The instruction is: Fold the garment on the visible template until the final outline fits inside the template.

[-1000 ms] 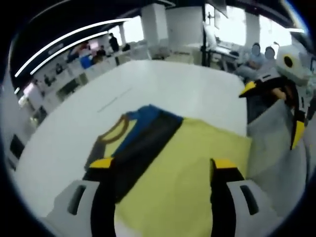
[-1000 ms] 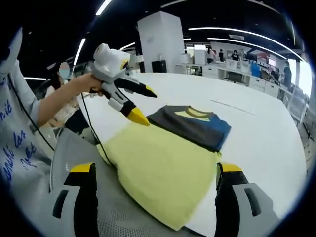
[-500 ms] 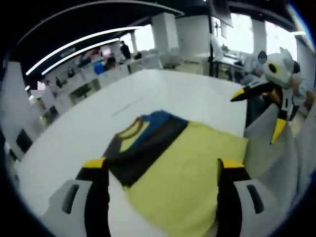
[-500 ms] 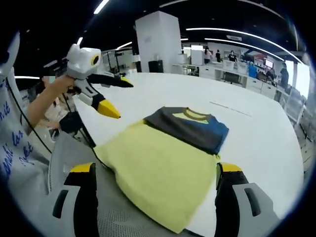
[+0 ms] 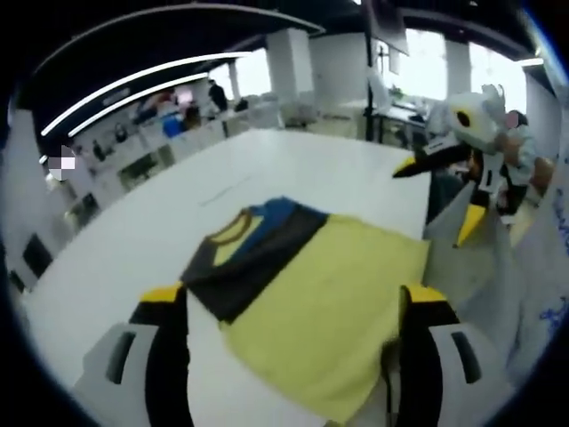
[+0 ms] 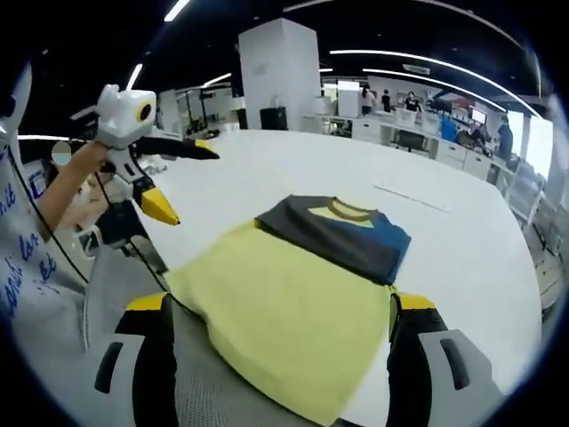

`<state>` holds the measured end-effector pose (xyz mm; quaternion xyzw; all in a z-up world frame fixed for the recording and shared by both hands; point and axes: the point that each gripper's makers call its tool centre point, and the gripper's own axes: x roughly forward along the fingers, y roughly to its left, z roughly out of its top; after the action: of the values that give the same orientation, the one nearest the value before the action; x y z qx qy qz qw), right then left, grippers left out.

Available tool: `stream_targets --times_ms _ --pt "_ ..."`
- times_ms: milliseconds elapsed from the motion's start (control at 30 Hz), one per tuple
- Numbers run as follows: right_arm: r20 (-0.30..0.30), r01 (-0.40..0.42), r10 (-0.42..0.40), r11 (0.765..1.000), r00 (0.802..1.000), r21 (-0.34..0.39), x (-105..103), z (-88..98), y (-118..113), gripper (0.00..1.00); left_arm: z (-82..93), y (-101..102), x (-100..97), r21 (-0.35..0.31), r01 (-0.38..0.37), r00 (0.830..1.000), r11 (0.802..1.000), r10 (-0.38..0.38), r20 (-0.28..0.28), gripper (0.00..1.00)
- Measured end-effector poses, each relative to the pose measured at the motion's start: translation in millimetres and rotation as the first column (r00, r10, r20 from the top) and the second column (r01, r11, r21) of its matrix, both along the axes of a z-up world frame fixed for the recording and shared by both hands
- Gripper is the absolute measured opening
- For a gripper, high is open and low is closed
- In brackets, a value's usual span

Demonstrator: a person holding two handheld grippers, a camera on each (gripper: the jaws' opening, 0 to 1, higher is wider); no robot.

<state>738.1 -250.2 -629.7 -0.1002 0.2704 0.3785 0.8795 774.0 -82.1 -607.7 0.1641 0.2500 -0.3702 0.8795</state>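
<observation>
The garment (image 6: 307,289) lies folded flat on the white table (image 6: 462,240), yellow body, dark-and-blue top; both my left tongs (image 5: 293,307) and right tongs (image 6: 276,316) are open, empty.

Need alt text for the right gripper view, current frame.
A folded yellow garment with a dark grey and blue collar end lies flat on a white table. The right gripper is open and empty in front of it; the left gripper, open, is held above the table's edge.

Both views above the shared garment (image 5: 302,294), crosswise
</observation>
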Motion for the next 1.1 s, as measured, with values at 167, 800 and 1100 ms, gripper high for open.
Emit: stream_targets --times_ms 167,800,1100 --pt "0.004 0.032 -0.032 0.999 0.999 -0.010 0.3 1.3 3.6 1.00 5.2 8.9 -9.8 -0.021 0.007 1.000 1.000 -0.006 0.006 0.96" --pt "0.038 0.121 -0.120 0.992 0.992 -0.021 -10.9 6.8 31.8 1.00 12.4 38.2 -29.9 -0.045 0.068 0.997 0.997 -0.067 0.026 0.99" --pt "0.041 0.158 -0.156 0.986 0.987 -0.056 -16.7 13.1 20.1 1.00 12.3 44.7 -43.3 -0.067 0.079 0.997 0.995 -0.079 0.008 0.99"
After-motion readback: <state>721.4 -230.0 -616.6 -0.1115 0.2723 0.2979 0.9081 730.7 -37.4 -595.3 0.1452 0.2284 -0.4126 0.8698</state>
